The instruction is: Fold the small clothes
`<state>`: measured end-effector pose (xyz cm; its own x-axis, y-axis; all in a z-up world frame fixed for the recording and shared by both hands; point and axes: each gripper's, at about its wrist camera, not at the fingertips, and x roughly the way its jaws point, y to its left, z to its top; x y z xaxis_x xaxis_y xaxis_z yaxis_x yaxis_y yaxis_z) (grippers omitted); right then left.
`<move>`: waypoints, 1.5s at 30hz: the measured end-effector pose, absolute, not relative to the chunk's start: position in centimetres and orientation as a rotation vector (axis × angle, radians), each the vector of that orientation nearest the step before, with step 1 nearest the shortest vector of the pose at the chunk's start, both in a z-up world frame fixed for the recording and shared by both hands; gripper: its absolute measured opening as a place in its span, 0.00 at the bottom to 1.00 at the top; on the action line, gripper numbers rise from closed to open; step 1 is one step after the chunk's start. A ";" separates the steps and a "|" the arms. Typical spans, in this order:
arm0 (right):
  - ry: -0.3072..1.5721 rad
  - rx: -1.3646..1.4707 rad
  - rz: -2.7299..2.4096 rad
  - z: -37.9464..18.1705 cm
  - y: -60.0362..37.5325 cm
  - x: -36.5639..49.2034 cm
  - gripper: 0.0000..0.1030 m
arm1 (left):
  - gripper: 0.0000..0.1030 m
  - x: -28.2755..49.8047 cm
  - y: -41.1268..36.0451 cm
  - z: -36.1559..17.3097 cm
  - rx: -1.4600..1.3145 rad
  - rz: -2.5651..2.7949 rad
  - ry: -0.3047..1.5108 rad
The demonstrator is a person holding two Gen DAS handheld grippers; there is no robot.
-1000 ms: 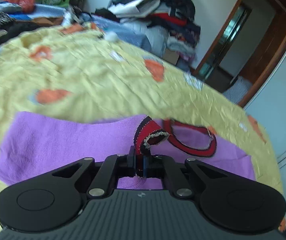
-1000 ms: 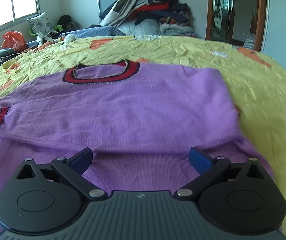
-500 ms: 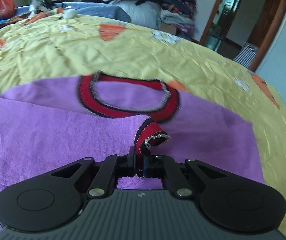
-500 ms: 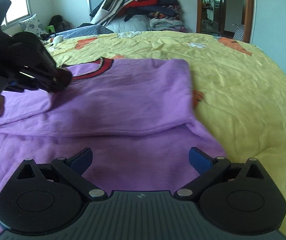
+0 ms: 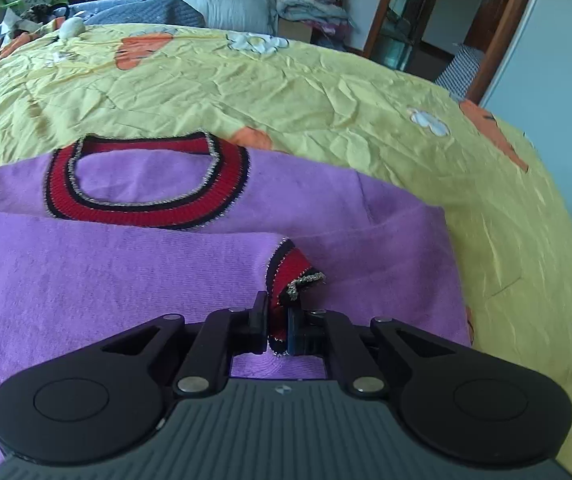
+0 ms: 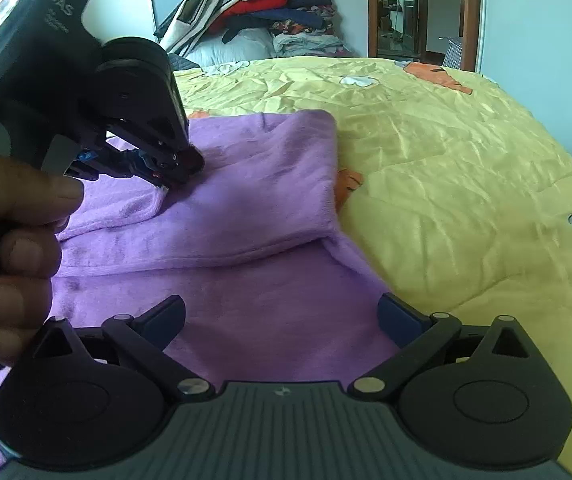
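A purple sweater (image 5: 125, 272) with a red and black collar (image 5: 145, 208) lies flat on the yellow bedspread (image 5: 286, 92). My left gripper (image 5: 277, 328) is shut on the red and black sleeve cuff (image 5: 290, 276), with the sleeve laid across the sweater's chest below the collar. In the right wrist view the left gripper (image 6: 165, 178) sits low on the sweater (image 6: 253, 240), held by a hand. My right gripper (image 6: 281, 316) is open and empty over the sweater's lower part near its right edge.
A pile of clothes (image 6: 261, 12) and pillows stands beyond the bed's far side. A doorway (image 6: 418, 12) is at the back right. The bedspread (image 6: 466, 168) stretches wide to the right of the sweater.
My left gripper carried the cuff and sleeve rightwards across the sweater's chest and lowered it. It came into the right wrist view from the left. The right gripper stayed open.
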<state>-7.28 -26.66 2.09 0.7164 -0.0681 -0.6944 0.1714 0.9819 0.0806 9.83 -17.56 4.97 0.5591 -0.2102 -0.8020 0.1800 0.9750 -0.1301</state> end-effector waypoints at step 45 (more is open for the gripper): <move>0.766 0.628 0.196 2.4 -32.1 6.0 0.62 | 1.00 4.2 10.8 5.1 0.106 -0.125 0.787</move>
<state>6.05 -32.13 2.43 0.7129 0.3847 -0.5863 0.0567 0.8017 0.5950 4.23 10.84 5.11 0.6995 -0.0727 -0.7109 0.1515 0.9873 0.0481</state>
